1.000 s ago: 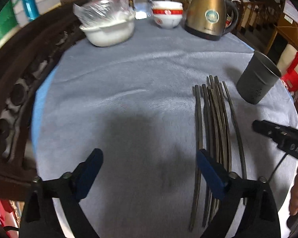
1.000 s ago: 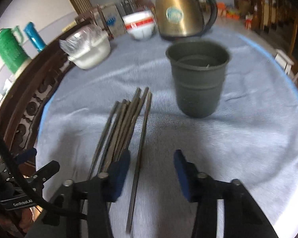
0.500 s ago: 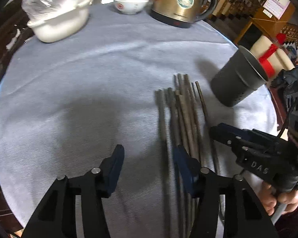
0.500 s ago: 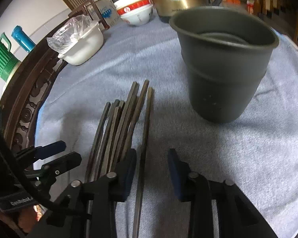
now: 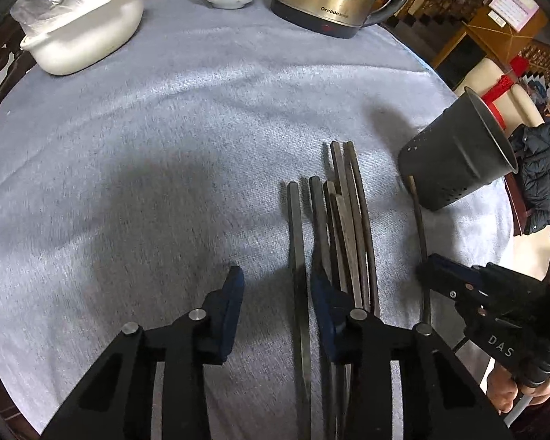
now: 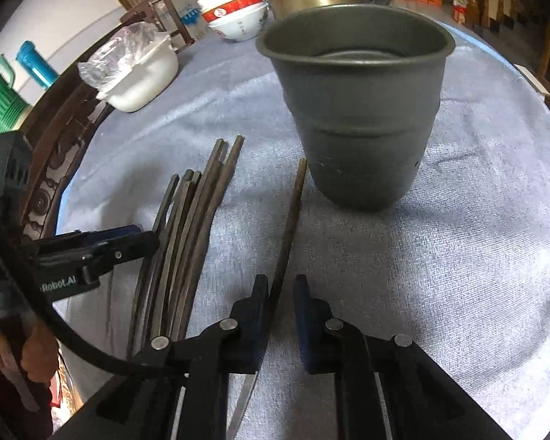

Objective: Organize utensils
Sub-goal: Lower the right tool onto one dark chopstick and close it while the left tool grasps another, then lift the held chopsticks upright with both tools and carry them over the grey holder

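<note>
Since a second ago my right gripper (image 6: 279, 291) has closed in around one dark chopstick (image 6: 289, 220), jaws narrowly parted, its tip at 12 o'clock beside the grey cup (image 6: 355, 110). My left gripper (image 5: 275, 289) stands apart astride another chopstick (image 5: 296, 242); the bundle (image 5: 344, 220) runs under its fingers, ends hidden.

The near ends of the chopsticks (image 5: 343, 227) run under the left hand-held gripper (image 5: 275, 289), hidden
</note>
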`<state>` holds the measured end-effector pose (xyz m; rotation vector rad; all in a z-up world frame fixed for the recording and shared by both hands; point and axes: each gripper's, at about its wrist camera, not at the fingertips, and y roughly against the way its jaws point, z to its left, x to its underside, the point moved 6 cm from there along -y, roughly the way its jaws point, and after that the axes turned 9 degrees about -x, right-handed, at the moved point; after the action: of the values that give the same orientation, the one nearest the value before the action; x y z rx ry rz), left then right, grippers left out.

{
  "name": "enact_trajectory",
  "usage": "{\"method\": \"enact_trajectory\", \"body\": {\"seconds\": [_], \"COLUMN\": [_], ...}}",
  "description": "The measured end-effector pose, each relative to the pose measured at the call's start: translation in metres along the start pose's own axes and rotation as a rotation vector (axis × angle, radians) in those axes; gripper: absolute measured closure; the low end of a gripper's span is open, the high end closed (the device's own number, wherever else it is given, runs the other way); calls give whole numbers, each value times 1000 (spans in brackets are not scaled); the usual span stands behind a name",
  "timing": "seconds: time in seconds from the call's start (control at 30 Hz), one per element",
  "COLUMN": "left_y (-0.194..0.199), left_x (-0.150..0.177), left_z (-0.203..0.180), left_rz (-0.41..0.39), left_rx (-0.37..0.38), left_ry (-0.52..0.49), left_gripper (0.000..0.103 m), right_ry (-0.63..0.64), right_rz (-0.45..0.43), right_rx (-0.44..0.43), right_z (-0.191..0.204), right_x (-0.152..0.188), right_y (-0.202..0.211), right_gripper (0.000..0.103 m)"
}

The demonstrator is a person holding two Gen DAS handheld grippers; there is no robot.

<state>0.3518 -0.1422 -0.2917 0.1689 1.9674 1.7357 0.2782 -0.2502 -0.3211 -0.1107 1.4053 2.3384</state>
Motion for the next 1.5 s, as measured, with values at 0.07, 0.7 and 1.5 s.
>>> {"method": "enact_trajectory", "body": {"seconds": [0.07, 0.7, 1.5], "left_y": [3, 109, 277], "left_x": [0, 1, -105], "left_z": [1, 12, -110], "left_rz": [0, -240, -865], "left_rx": [9, 22, 46], "left_ry": [1, 15, 35], "left_gripper": [70, 97, 97], "right_ry": [-3, 107, 84], "right_rz": [-2, -183, -1136], "right_rx": [13, -223, -56], "right_z": [2, 39, 7], "right_x": [-4, -20, -110], "right_y": [-3, 65, 298], "right_gripper": [85, 97, 97]}}
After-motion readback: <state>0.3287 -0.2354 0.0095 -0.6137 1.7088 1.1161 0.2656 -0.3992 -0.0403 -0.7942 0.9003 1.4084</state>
